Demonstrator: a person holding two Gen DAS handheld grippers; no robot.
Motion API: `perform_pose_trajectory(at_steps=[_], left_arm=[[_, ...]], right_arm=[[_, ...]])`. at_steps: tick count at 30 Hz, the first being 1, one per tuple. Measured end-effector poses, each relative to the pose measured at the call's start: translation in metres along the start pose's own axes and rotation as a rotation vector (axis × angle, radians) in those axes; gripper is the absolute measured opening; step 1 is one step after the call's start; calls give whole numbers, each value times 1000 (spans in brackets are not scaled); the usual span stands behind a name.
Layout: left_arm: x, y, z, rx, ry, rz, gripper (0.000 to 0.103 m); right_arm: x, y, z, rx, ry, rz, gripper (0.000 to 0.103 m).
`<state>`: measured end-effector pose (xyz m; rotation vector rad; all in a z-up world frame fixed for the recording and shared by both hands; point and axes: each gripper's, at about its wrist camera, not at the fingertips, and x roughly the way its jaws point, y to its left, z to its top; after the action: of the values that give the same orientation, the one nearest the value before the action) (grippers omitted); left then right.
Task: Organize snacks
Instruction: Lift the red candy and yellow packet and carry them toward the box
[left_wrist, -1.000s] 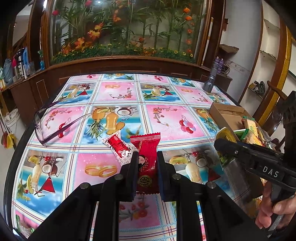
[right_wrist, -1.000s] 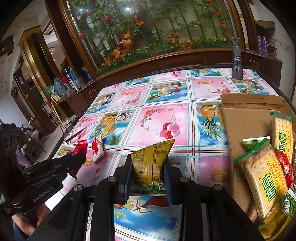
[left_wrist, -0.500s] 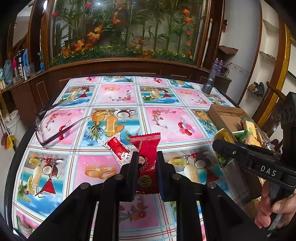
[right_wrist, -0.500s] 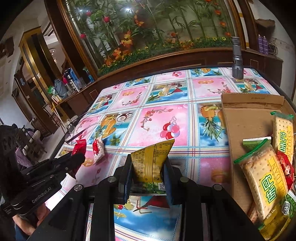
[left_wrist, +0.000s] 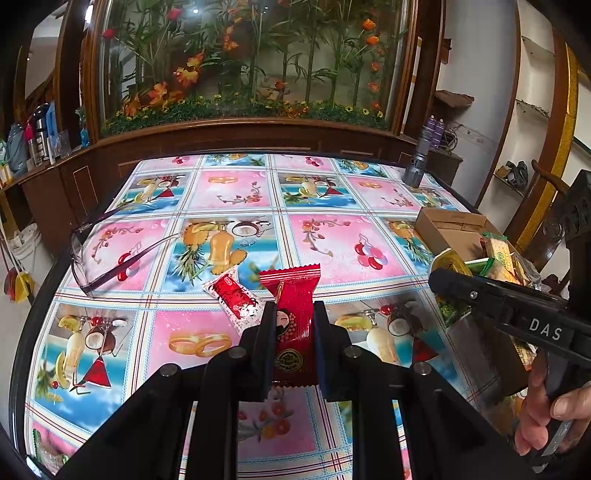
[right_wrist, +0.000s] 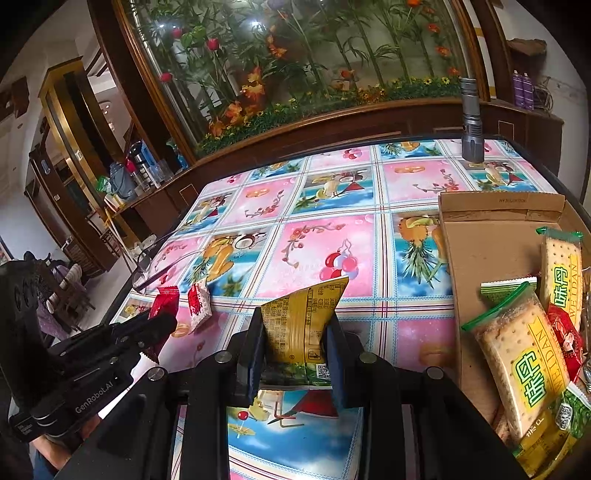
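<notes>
A: Start closest in. What is each tool doing?

B: The left gripper (left_wrist: 294, 314) is clamped on a dark red snack packet (left_wrist: 294, 325), held upright above the tablecloth (left_wrist: 332, 240). The right gripper (right_wrist: 295, 332) is clamped on a yellow snack pouch (right_wrist: 301, 319), its pointed corner sticking up between the pads.

A: And the hands?

B: In the left view a hand (left_wrist: 546, 417) shows at the lower right, wrapped round the right tool's handle.

A: What lies just past the left tool?

B: A small red-and-white sachet (left_wrist: 236, 299) flat on the cloth, just beyond and to the left of the held packet. Farther left lies a pair of glasses (left_wrist: 110, 258), arms open.

A: Where do the snacks collect?

B: In a cardboard box (right_wrist: 480, 236) at the table's right side. In it lie cracker packs (right_wrist: 524, 362) with green lettering, overlapping, and a red wrapper (right_wrist: 563, 332) between them. The box's far half is bare cardboard.

A: And at the far end?

B: A grey flashlight (right_wrist: 471, 118) stands on its head near the far right corner. Behind the table runs a wooden cabinet (left_wrist: 240, 136), topped by a glass case of artificial flowers (left_wrist: 240, 62).
</notes>
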<state>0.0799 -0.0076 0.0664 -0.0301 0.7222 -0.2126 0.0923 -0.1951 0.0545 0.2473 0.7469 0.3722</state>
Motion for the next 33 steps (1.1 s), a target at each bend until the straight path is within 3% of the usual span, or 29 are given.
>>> perform_pose_trajectory(at_steps=[15, 33], left_arm=[[-6, -1, -1, 39, -100, 175, 18], [-11, -8, -2, 74, -149, 247, 18]], right_arm=[[-9, 2, 2, 2, -26, 19, 32], [-11, 2, 4, -2, -34, 25, 32]])
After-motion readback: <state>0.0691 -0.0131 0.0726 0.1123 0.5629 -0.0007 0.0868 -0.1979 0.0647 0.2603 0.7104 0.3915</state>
